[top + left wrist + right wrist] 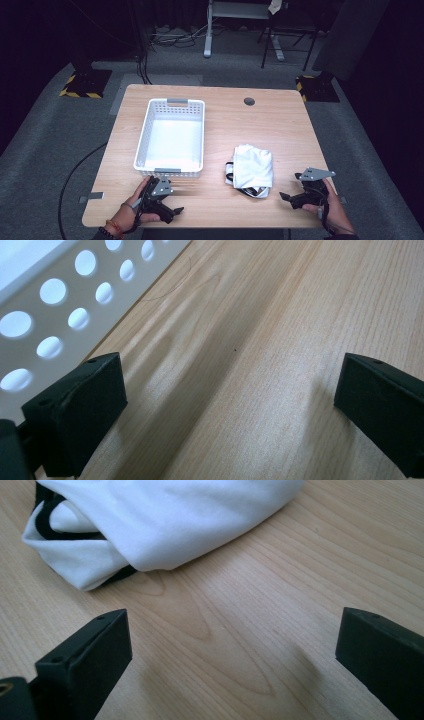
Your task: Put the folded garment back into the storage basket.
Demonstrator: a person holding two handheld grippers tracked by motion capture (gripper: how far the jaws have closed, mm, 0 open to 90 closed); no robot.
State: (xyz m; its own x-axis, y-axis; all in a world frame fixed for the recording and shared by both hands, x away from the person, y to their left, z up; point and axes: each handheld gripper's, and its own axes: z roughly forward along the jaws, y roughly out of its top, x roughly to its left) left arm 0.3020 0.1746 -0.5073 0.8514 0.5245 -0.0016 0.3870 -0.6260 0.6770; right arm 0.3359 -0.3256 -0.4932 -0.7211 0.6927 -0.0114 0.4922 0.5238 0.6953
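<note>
A folded white cloth (252,167) with black trim lies at lower centre of the high view on the wooden tabletop (280,125), right of an empty white basket (171,134). Both tools, left (167,202) and right (295,197), rest at the near edge with jaws spread wide, holding nothing. The cloth looks light, soft and limp; a pinch on a thick folded edge should serve best. The right gripper view shows the black strap tucked in the folds at upper left; the left gripper view shows the basket's perforated wall.
</note>
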